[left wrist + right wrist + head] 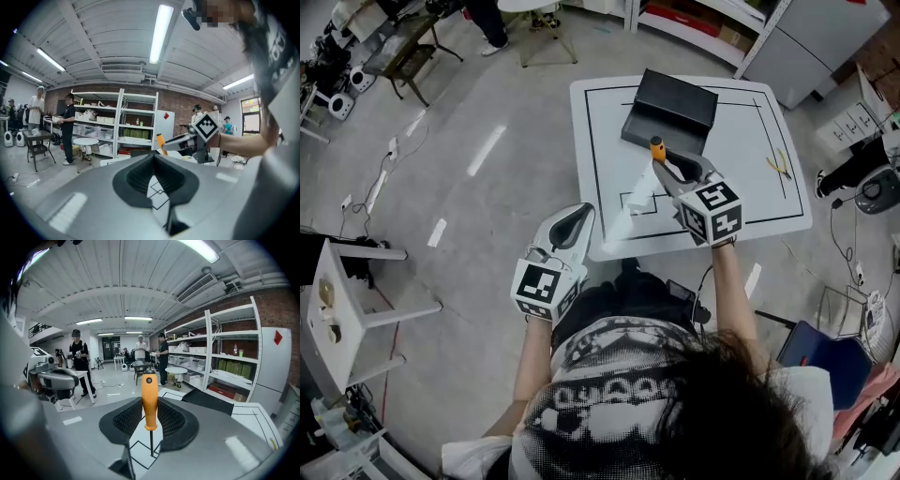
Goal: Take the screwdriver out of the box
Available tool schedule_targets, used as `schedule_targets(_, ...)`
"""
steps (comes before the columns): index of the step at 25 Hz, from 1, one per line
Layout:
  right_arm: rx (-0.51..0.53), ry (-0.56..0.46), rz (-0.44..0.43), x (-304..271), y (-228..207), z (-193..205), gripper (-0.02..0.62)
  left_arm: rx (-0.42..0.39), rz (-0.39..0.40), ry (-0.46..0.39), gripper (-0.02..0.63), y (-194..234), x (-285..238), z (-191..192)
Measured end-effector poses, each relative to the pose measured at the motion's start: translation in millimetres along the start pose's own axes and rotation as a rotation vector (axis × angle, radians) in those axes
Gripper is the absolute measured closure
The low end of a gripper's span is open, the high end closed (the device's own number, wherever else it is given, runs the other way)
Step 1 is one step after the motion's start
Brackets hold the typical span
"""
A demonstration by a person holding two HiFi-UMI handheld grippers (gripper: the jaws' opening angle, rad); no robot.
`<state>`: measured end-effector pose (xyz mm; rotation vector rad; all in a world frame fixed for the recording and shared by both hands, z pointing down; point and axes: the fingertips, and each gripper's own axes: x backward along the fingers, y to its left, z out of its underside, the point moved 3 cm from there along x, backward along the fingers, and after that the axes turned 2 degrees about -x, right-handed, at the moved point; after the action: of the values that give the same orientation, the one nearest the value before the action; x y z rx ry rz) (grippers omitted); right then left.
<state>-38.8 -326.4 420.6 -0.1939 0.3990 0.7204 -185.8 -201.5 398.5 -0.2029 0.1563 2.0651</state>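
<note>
The right gripper is closed on the screwdriver; in the right gripper view its dark ribbed pads press both sides of the orange handle, which stands upright with the thin shaft pointing down between the jaws; the screwdriver is out of the box, held in the air above the table, just on the near side of the box; the box is black, with its lid raised at the back, and sits at the far middle of the white table inside a black outline; the same view shows it to the right of the jaws; a small outlined square lies on the table below the gripper; yellow pliers lie near the table's right edge, well apart from the box; the left gripper hangs at the table's near left corner, beside the person's body; in its own view the jaws stand narrowly apart with nothing between them, only the table's markings showing through the gap; that view also catches the right gripper with the orange handle at its tip.
</note>
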Motion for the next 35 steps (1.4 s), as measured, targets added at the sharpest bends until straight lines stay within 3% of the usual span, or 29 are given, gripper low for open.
schedule_targets(7,-0.059,0.029,0.022,35,61,33,0.491,0.007,0.06,0.006,0.606,-10,35,18)
schedule_targets(14,-0.108,0.055,0.062,64,95,57,0.491,0.025,0.113,0.025,0.606,-19,51,35)
schedule_targets(24,-0.131,0.075,0.073,92,107,72,0.491,0.03,0.155,0.014,0.606,-47,54,36)
schedule_targets(35,-0.128,0.042,0.018,157,104,94,0.491,-0.005,0.125,0.0,0.606,-119,58,24)
